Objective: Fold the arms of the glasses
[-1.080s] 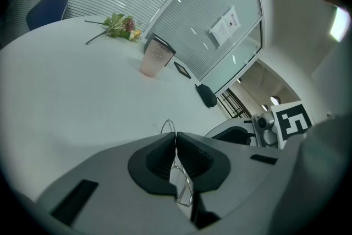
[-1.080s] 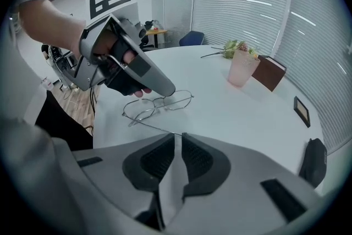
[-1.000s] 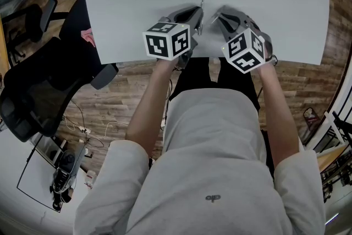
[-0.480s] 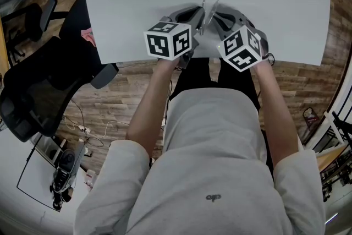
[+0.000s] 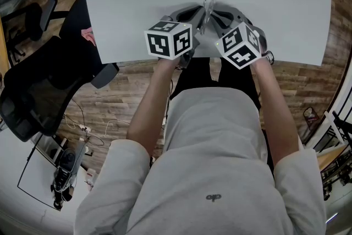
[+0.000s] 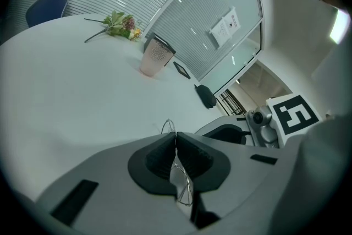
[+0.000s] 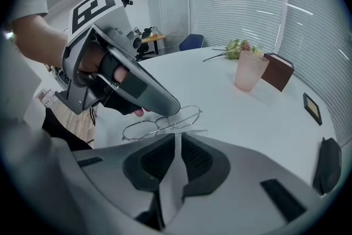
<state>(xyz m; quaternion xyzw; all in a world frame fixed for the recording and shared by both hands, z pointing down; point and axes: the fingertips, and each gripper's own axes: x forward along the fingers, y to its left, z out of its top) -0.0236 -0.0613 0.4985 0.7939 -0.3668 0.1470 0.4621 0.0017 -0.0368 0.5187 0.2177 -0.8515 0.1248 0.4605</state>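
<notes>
**Two grippers at one thin wire frame**

Both tools meet at the glasses (image 7: 162,123). These hang just above the white table (image 7: 247,118), well apart from the pink cup (image 7: 250,71), on the side of the cup that is toward me.

The left gripper (image 6: 176,135) has its jaws pressed together on the wire rim of one lens, so it carries the frame. The right gripper (image 7: 177,137) has its jaws narrow, with a small slit of table showing between the pads. I see nothing clamped there. One arm of the glasses (image 7: 190,131) runs across just at its tips, and I cannot tell if it touches them.

I judge this frame as very light, springy and easy to bend. The metal is smooth, so it can slip or twist in the pads, and the lenses can scratch or pop out.

I would hold near the hinge corner of the rim, not on the glass. I would push the arm close to its hinge with gentle force, because the far tip only flexes.
</notes>
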